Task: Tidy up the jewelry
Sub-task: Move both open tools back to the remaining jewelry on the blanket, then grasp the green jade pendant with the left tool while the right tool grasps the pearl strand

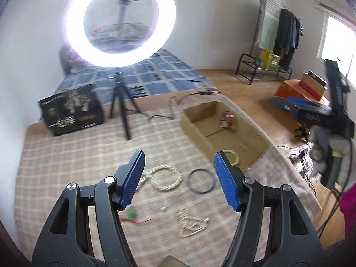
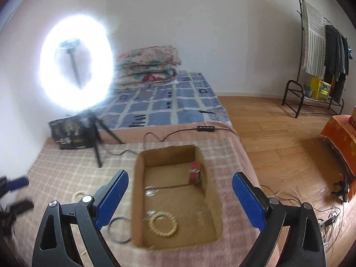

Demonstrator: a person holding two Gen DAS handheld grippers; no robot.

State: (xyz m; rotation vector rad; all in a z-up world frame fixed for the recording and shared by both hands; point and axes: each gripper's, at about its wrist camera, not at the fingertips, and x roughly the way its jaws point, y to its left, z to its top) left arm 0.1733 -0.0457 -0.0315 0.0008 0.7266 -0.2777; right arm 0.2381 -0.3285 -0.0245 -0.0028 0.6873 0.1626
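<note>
An open cardboard box (image 1: 200, 133) (image 2: 138, 200) lies on the checked blanket. Inside it are a cream bead bracelet (image 2: 163, 223), a small red item (image 2: 194, 172) (image 1: 227, 119) and a silvery piece (image 2: 151, 191). On the blanket lie a cream bead ring (image 1: 163, 178), a blue bangle (image 1: 201, 181) (image 2: 119, 230), a folded cream bead necklace (image 1: 191, 222) and a green and red piece (image 1: 132, 215). My left gripper (image 1: 178, 178) is open and empty above the loose pieces. My right gripper (image 2: 180, 200) is open and empty above the box.
A lit ring light (image 1: 120, 20) (image 2: 75, 64) on a tripod (image 1: 122, 102) stands on the blanket beside a black box (image 1: 71, 109). A cable with a controller (image 2: 205, 129) runs behind the cardboard box. The blanket's edge and wooden floor (image 2: 278, 146) lie to the right.
</note>
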